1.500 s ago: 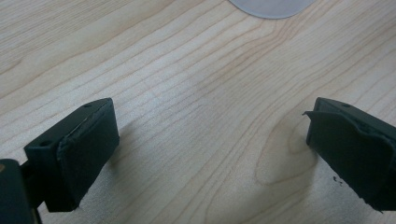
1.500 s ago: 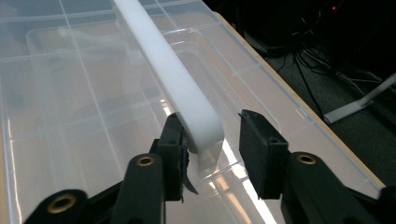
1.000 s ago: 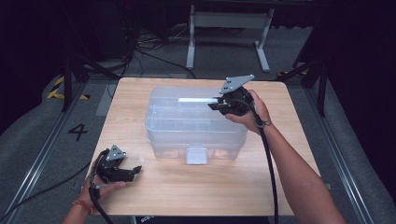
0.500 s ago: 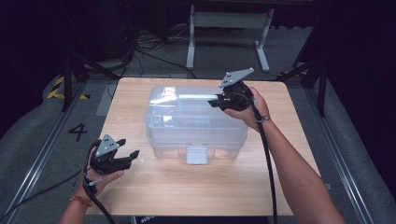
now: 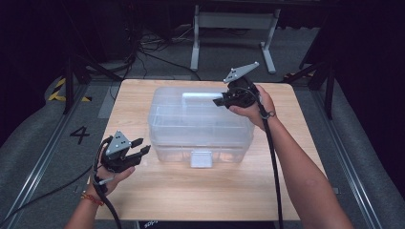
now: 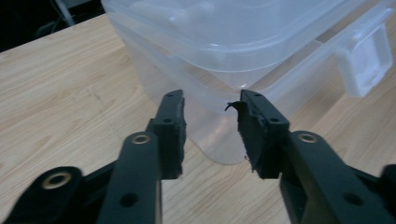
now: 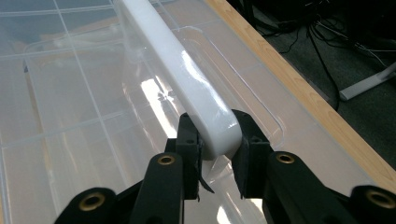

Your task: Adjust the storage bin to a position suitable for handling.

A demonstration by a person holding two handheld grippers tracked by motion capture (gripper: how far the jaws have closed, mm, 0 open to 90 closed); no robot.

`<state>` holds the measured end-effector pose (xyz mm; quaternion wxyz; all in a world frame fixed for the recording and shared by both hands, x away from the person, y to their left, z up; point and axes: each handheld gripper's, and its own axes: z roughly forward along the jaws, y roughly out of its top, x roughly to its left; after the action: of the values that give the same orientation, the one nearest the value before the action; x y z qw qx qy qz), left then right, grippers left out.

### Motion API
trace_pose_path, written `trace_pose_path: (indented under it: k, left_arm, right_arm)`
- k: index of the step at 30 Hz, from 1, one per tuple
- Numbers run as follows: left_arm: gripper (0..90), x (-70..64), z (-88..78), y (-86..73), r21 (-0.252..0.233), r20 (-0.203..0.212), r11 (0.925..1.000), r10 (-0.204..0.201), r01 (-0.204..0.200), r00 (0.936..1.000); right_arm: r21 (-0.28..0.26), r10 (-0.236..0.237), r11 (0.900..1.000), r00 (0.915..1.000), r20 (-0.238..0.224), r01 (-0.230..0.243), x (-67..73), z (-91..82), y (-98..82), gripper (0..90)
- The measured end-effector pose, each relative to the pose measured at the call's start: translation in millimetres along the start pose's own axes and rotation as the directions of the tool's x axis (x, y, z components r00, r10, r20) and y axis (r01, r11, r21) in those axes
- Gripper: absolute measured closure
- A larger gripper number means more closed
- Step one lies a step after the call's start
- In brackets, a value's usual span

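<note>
Your left hand (image 5: 111, 172) comes in at the table's (image 5: 200, 191) near left corner, wrist low, holding the left gripper (image 5: 138, 149) just above the wood with its jaws aimed at the near left corner of the bin (image 5: 200, 131). Those jaws have just been closing; they stand partly apart with nothing between them, the bin's rounded corner just beyond the tips. Since a second ago this hand has lifted off the table edge and drawn closer to the bin.

The bin sits mid-table, lid on, its latch (image 5: 201, 159) facing you.

Farther off, your right arm stretches across the table's right side, and the right gripper (image 5: 220, 101) tilts down over the bin's far right. Its jaws are clamped on the end of the white handle (image 7: 182, 70) on the lid (image 7: 84, 93). That hand has kept its place.
</note>
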<state>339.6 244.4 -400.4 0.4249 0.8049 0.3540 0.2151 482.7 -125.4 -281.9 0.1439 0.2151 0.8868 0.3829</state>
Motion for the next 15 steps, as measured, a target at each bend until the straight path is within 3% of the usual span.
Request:
trace_pose_path:
  k: [7,15]
  left_arm:
    - [76.9,-3.0,8.7,6.5,-0.002,0.017,1.0,0.006,-0.006,0.9998]
    - [88.5,-4.2,12.8,9.1,-0.044,0.021,0.999,0.0,0.001,0.9998]
  right_arm:
    - [0.0,0.015,1.0,0.9999,-0.004,-0.015,-3.4,-0.2,2.5,75.1]
    - [-0.01,0.014,1.0,0.9999,-0.001,-0.014,-4.0,-0.5,2.9,74.9]
